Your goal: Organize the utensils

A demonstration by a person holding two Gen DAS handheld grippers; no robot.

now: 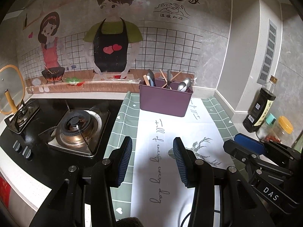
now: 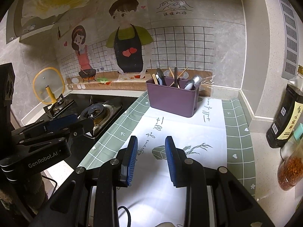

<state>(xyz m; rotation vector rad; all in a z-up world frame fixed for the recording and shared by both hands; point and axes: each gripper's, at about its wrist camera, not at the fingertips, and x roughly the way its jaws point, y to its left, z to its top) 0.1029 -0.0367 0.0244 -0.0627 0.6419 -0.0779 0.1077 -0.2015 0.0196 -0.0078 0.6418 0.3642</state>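
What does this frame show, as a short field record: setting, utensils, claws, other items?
setting: kitchen counter with a green-checked mat beside a black gas stove
utensils: spoons, chopsticks and other utensils stand in a purple plastic three-compartment caddy at the back of the mat
loose utensils: none visible on the mat
left claw: open, empty, above the mat
right claw: open, empty, above the mat
other items: dark sauce bottle and condiment jars at right; yellow-rimmed glass lid propped against the wall behind the stove

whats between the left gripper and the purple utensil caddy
Nothing but bare tablecloth. In the left wrist view, the open, empty left gripper faces the purple caddy across it.
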